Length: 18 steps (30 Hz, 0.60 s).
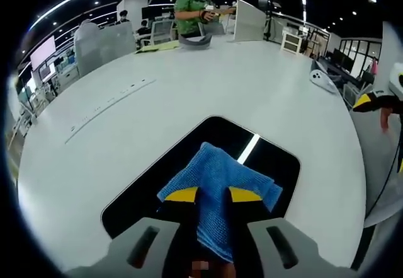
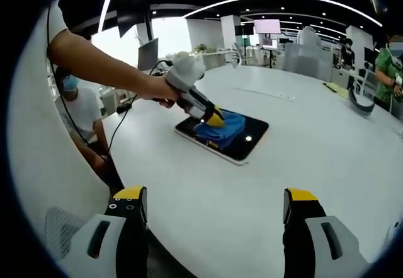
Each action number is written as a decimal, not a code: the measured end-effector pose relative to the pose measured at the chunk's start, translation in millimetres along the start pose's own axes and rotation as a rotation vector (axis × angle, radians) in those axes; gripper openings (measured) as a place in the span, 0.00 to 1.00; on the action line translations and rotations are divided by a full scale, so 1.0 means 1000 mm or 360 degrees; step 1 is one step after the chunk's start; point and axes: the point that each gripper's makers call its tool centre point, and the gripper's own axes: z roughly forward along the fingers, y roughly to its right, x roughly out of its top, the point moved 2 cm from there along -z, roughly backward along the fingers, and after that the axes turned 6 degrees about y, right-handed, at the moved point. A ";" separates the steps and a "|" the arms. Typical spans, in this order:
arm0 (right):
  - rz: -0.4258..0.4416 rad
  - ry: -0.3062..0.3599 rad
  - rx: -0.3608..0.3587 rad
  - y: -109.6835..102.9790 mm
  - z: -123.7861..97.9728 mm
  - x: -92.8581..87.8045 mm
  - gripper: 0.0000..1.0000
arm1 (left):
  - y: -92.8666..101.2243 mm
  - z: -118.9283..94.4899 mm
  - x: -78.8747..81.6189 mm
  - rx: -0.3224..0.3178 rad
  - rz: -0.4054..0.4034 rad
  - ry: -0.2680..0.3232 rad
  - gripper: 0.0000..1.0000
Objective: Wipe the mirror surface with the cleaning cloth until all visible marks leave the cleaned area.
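At six o'clock in the left gripper view, the left gripper [image 1: 213, 195] is seen with its yellow-tipped jaws drawn close together and clamped on the blue cleaning cloth [image 1: 217, 183], a fold of which is pinched between them. The cloth is spread over the mirror [image 1: 277, 161], a dark rectangular slab with rounded corners lying flat on the white table [image 1: 189, 95]; its long axis runs from about seven o'clock up toward one o'clock in that view, and a bright streak of ceiling light is reflected near its far end. Further off, at three o'clock, a white device [image 1: 323, 81] is lying on the table, and at twelve o'clock a person in a green top [image 1: 192, 10] is seen beyond the far edge. In the right gripper view, the right gripper [image 2: 216, 212] is held with its jaws spread wide apart and nothing between them, low over the bare table well short of the mirror. Beyond it, near the centre, the mirror is seen with its long axis running from nine o'clock toward three o'clock, the cloth bunched on its left half and pressed by the left gripper, which is held by a hand [image 2: 160, 90] reaching in from ten o'clock. A seated person in a white shirt [image 2: 79, 111] is visible at nine o'clock.
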 end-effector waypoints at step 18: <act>-0.0011 -0.0006 0.0017 -0.007 0.007 0.003 0.89 | -0.014 -0.016 -0.012 0.0000 -0.0006 0.0000 0.15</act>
